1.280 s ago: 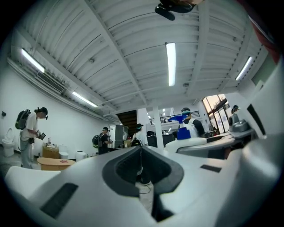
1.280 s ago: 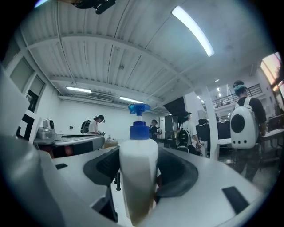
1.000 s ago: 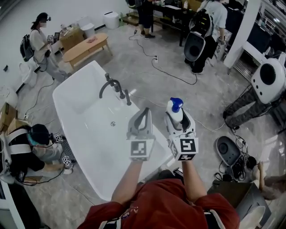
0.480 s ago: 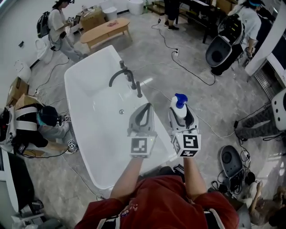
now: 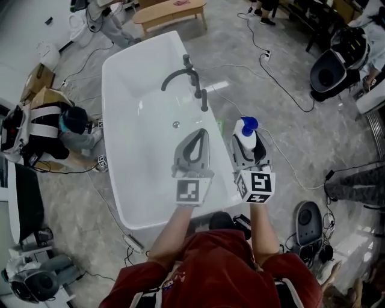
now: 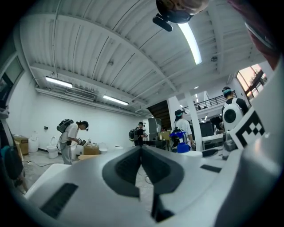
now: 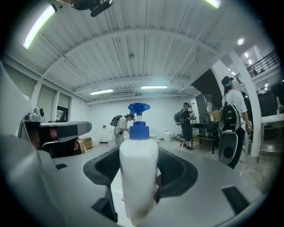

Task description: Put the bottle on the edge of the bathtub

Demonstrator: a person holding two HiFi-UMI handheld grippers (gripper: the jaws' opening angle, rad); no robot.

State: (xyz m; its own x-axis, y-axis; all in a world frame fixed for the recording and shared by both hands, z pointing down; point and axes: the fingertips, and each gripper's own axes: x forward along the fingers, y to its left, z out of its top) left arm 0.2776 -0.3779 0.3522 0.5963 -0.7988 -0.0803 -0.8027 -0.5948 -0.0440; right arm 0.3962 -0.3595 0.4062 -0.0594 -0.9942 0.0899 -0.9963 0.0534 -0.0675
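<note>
A white bottle [image 5: 246, 139] with a blue pump head stands upright between the jaws of my right gripper [image 5: 248, 145], which is shut on its body. In the right gripper view the bottle [image 7: 138, 155] fills the middle, with the pads of the right gripper [image 7: 140, 179] pressing on both sides. It hangs in the air just outside the right rim of the white bathtub [image 5: 114, 84]. My left gripper [image 5: 201, 135] is shut and empty, held over the tub's near right part. Its jaws [image 6: 141, 150] meet in the left gripper view.
A dark faucet [image 5: 191, 77] stands on the tub's right rim, ahead of both grippers. A person crouches at the tub's left side [image 5: 63, 126]. Cables run over the grey floor. A wooden bench [image 5: 171, 11] lies beyond the tub, a round device [image 5: 307, 219] at right.
The view has swung so that the tub sits nearer and more central. Both grippers have come forward toward the tub's right rim, with the bottle still held upright.
</note>
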